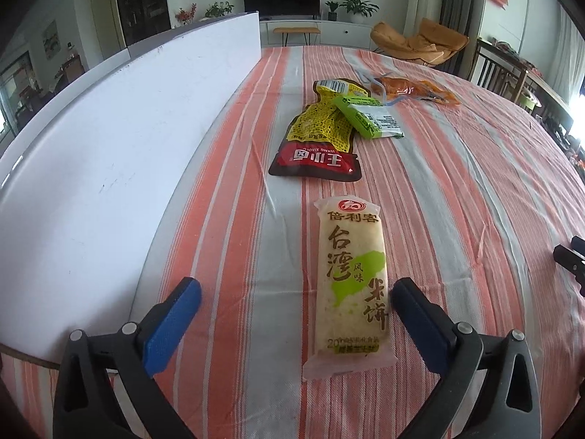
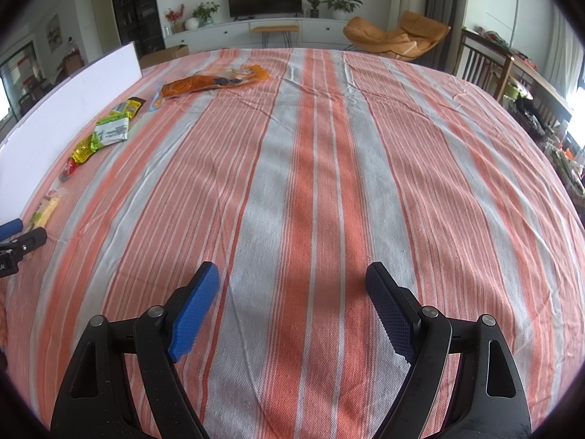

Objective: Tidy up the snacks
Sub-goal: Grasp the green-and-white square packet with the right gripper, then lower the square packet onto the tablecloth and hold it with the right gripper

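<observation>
Left gripper spread wide over a glossy oblong rice-cracker packet, pads clear; right gripper spread above the ribbed striped cloth.

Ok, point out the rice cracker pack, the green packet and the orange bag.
rice cracker pack [image 1: 351,285], left wrist view, label middle
green packet [image 1: 369,116], left wrist view, top face
orange bag [image 2: 212,81], right wrist view, middle

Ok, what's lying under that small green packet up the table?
The green packet rests partly on the yellow and red snack pouch, covering the pouch's upper right edge. Its other end lies on the striped tablecloth. Whatever else it hides can't be seen.
</observation>
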Available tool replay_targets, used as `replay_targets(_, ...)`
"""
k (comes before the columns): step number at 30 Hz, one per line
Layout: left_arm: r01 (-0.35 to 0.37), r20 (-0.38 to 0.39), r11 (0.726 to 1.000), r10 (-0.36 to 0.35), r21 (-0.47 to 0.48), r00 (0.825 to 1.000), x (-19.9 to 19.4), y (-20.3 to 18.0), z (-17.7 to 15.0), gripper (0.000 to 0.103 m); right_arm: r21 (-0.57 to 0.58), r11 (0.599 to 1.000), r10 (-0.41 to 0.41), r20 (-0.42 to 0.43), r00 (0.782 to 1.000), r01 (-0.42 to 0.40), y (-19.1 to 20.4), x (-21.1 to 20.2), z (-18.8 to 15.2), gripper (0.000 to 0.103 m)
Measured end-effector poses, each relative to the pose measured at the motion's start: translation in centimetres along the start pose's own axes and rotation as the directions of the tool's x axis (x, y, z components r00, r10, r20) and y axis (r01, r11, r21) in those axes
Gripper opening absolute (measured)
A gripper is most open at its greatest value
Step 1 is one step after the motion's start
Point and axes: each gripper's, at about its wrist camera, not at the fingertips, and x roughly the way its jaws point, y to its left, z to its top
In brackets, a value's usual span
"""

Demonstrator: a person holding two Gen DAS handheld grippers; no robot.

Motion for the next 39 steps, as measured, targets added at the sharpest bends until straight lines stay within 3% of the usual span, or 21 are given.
replay_targets(3,0.000,0.000,1.000,0.000,0.000,1.000,0.0,0.0,0.0,0.103,0.001,1.000,0.010,-0.019,1.000,-0.010,0.2,0.1,0.2,0.086)
replay_targets(4,0.000,0.000,1.000,0.000,0.000,1.000,0.0,0.0,0.0,0.103,0.005,0.999,0.039,-0.033,0.999,-0.039,0.6,0.4,0.9,0.086)
replay_targets(5,0.001,0.000,1.000,-0.001,-0.001,1.000,0.0,0.0,0.0,0.103,0.022,0.992,0.123,-0.038,0.992,-0.122,1.3,0.9,2.1,0.086)
replay_targets(9,0.000,0.000,1.000,0.000,0.000,1.000,0.0,0.0,0.0,0.103,0.007,0.944,0.329,-0.026,0.944,-0.329,5.9,2.4,7.6,0.086)
replay_targets(11,-0.001,0.000,1.000,0.001,0.000,1.000,0.0,0.0,0.0,0.103,-0.057,0.914,0.399,-0.073,0.914,-0.403,10.0,4.3,10.8,0.085)
replay_targets(16,0.000,0.000,1.000,0.000,0.000,1.000,0.0,0.0,0.0,0.103,-0.174,0.890,0.392,-0.177,0.903,-0.421,17.9,9.1,14.9,0.083)
replay_targets(20,0.000,0.000,1.000,0.000,-0.001,1.000,0.0,0.0,0.0,0.103,-0.206,0.888,0.362,-0.237,0.902,-0.411,20.6,11.9,16.0,0.083)
replay_targets(22,0.001,0.001,1.000,-0.001,-0.001,1.000,0.0,0.0,0.0,0.103,-0.215,0.881,0.374,-0.229,0.898,-0.422,20.9,11.7,16.1,0.060)
replay_targets(23,0.001,0.001,1.000,-0.001,-0.001,1.000,0.0,0.0,0.0,0.103,-0.187,0.870,0.409,-0.243,0.880,-0.456,20.8,11.5,16.1,0.053)
replay_targets(24,0.000,0.001,1.000,0.000,-0.002,1.000,0.1,0.0,0.0,0.103,-0.178,0.874,0.403,-0.257,0.879,-0.452,20.7,11.4,16.0,0.053)
replay_targets(29,0.000,0.001,1.000,0.000,-0.002,1.000,0.1,-0.1,0.0,0.103,-0.280,0.885,0.316,-0.224,0.922,-0.372,18.5,8.3,13.6,0.053)
replay_targets(34,-0.001,-0.003,1.000,0.001,-0.002,1.000,0.1,-0.1,0.0,0.103,-0.207,0.928,0.281,-0.164,0.946,-0.311,11.4,4.4,10.7,0.054)
replay_targets(39,-0.001,-0.003,1.000,0.001,-0.002,1.000,0.1,-0.1,0.1,0.103,-0.127,0.971,0.187,-0.117,0.975,-0.202,4.5,1.9,6.6,0.054)
